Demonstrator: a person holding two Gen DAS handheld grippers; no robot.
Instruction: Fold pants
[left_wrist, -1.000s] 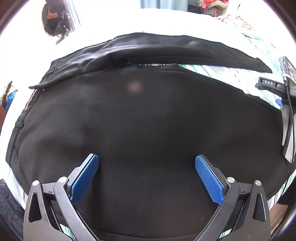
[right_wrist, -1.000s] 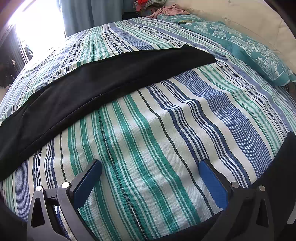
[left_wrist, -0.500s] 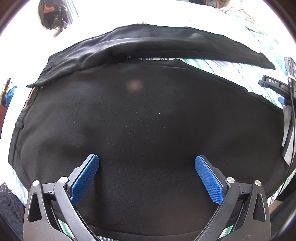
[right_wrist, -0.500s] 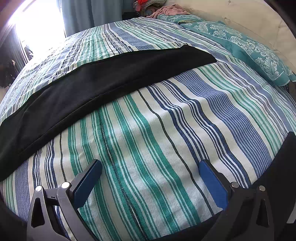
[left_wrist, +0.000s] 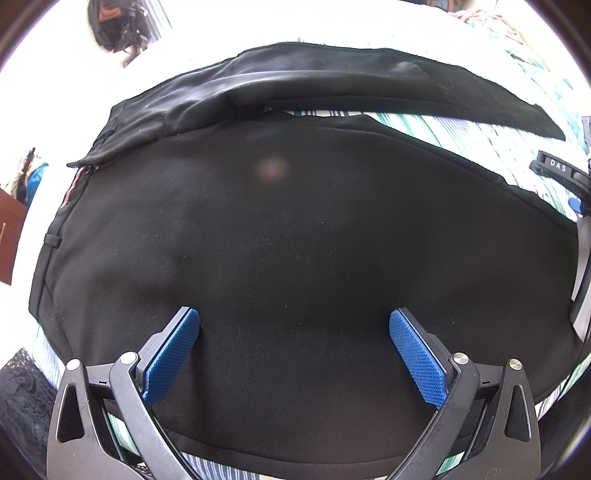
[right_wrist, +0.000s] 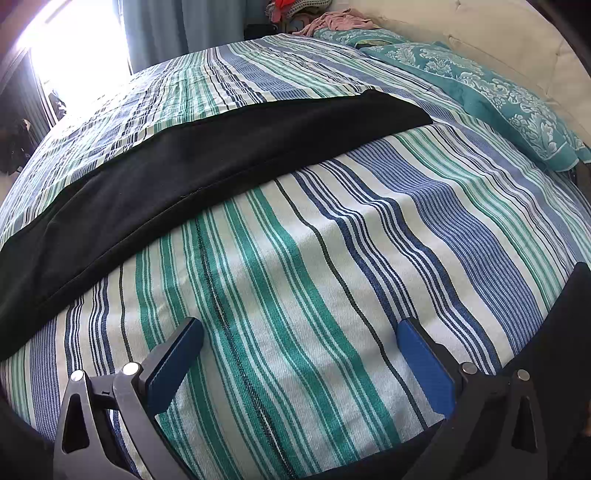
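Note:
Black pants (left_wrist: 295, 229) lie spread flat on a striped bed. In the left wrist view the waist and near leg fill the frame, and the far leg (left_wrist: 369, 85) stretches to the right beyond a strip of bedspread. My left gripper (left_wrist: 294, 323) is open and empty, hovering over the near leg's lower part. In the right wrist view the far leg (right_wrist: 192, 177) runs diagonally across the bedspread (right_wrist: 295, 280). My right gripper (right_wrist: 301, 334) is open and empty above bare striped cover; dark cloth shows at the frame's lower right edge (right_wrist: 561, 332).
Teal patterned pillows (right_wrist: 480, 85) and a cream headboard (right_wrist: 498, 40) are at the far right. A bright window and curtain (right_wrist: 177, 29) stand behind the bed. The other gripper's body (left_wrist: 561, 170) shows at the left view's right edge.
The left gripper has drawn slightly back and up, so the pants sit lower in its view. The right gripper has barely moved. Both stay open.

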